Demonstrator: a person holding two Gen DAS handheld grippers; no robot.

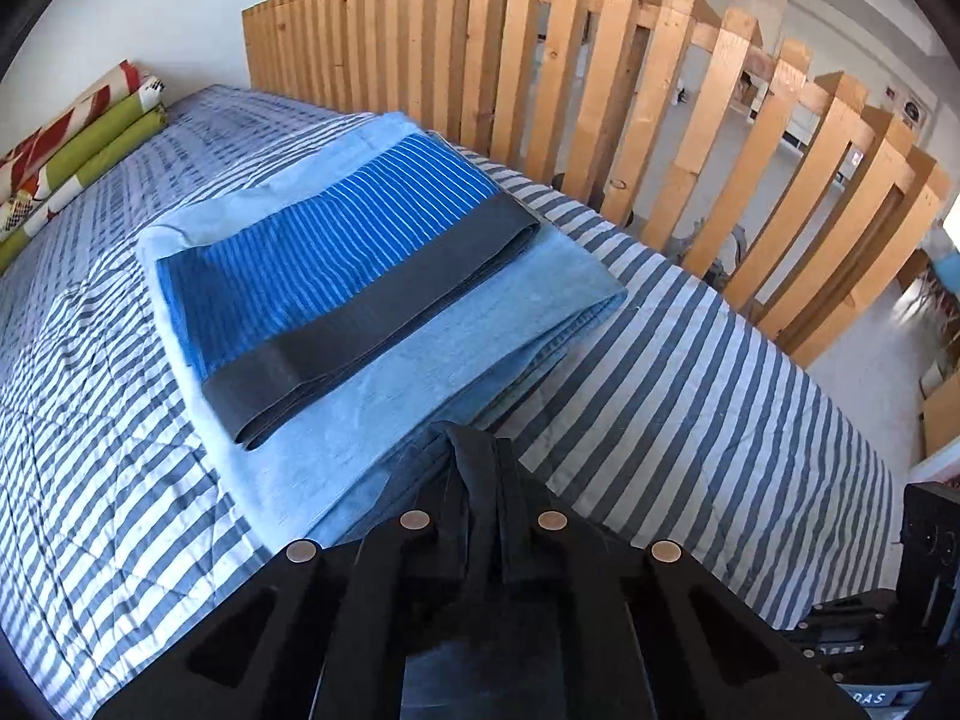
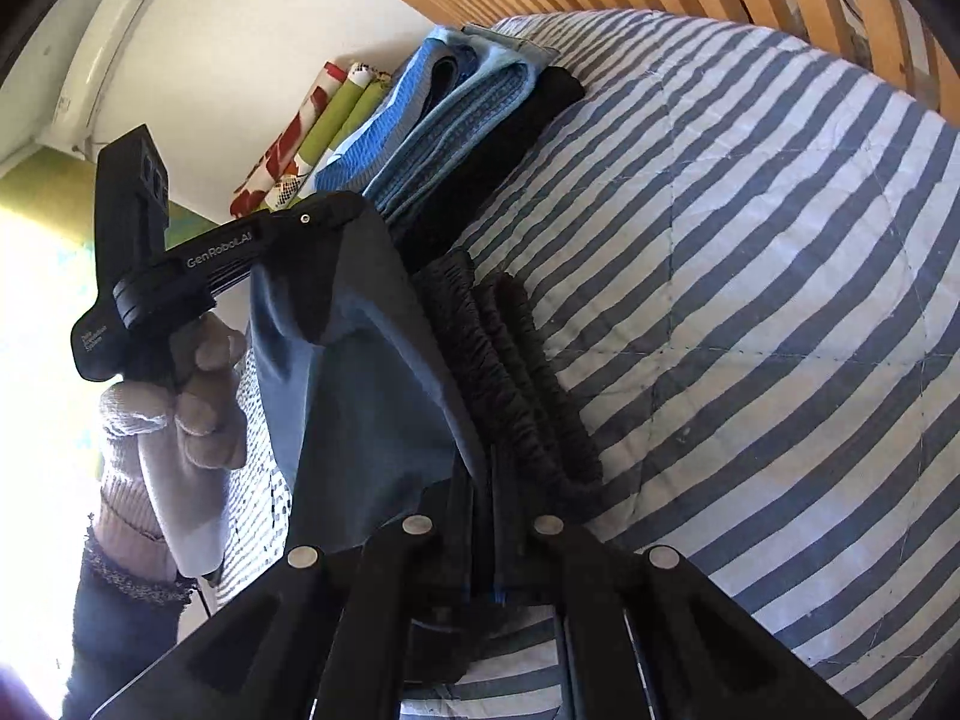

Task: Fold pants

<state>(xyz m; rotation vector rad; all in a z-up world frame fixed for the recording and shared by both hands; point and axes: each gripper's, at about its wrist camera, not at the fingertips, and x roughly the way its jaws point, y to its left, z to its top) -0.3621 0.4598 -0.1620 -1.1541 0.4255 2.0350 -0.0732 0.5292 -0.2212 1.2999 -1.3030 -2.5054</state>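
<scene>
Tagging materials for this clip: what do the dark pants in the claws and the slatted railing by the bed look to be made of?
Dark pants: soft matte woven or knit fabric, seemingly; it drapes in folds, and the waistband is gathered elastic. Railing: light solid wood, apparently pine; visible knots and grain, slight sheen that could be varnish.

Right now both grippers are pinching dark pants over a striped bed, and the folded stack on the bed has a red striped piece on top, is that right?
Nearly. The left gripper and right gripper do both have their jaws shut on the dark pants above the striped bed. But the left wrist view shows the top piece of the folded stack is blue striped with a dark band, not red.
</scene>
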